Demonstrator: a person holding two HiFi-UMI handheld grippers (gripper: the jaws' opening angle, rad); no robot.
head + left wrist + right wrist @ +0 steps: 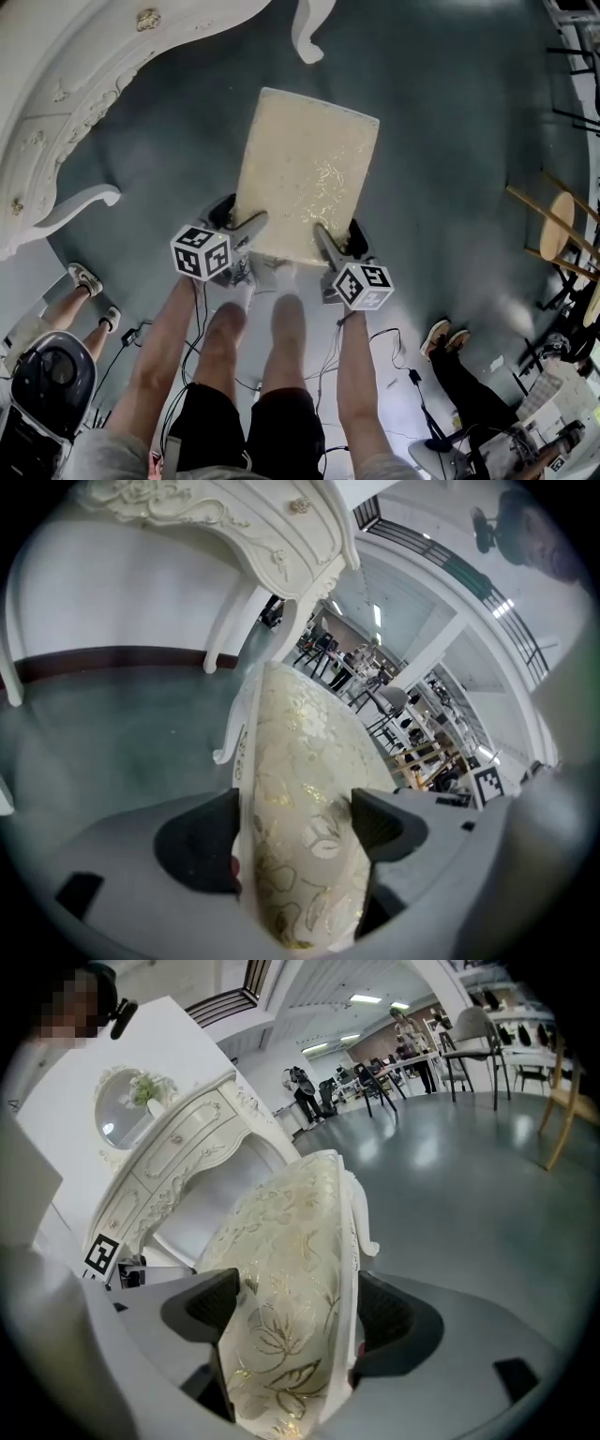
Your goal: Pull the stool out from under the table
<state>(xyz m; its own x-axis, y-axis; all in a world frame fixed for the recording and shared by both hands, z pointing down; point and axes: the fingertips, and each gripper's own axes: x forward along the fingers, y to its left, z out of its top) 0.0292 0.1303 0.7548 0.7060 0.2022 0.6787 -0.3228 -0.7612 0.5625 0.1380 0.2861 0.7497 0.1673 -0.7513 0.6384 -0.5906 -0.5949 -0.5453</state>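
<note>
Left claw (295,829): it was clamped on the near left corner of the stool (305,173). Both dark pads pressed the padded seat's edge from either side.
Right claw (291,1321): it was closed the same way on the near right corner, with the cream and gold cushion filling the gap between its jaws.
Stool against claws: the seat's near short edge lay between my two claws, just ahead of my knees (253,328). The rest of the seat stretched away beyond the claw tips.
Stool's place: it stood on the grey-green floor (441,141), out from beneath the white carved desk (94,75).
Edges: the far short edge sat near one curled desk leg (309,33) but apart from it. The left long edge was well apart from another desk leg (75,202).
Open room: bare floor ran along both long sides, wider on the right. A wooden stool (562,225) stood well off to the right. Bystanders' feet (445,337) and floor cables (375,375) lay behind and beside me.
Long axis: the rectangular seat ran lengthwise away from me, with its far end leaning a little to the right.
Top face: the floral cushion faced up and looked level from the head view.
</note>
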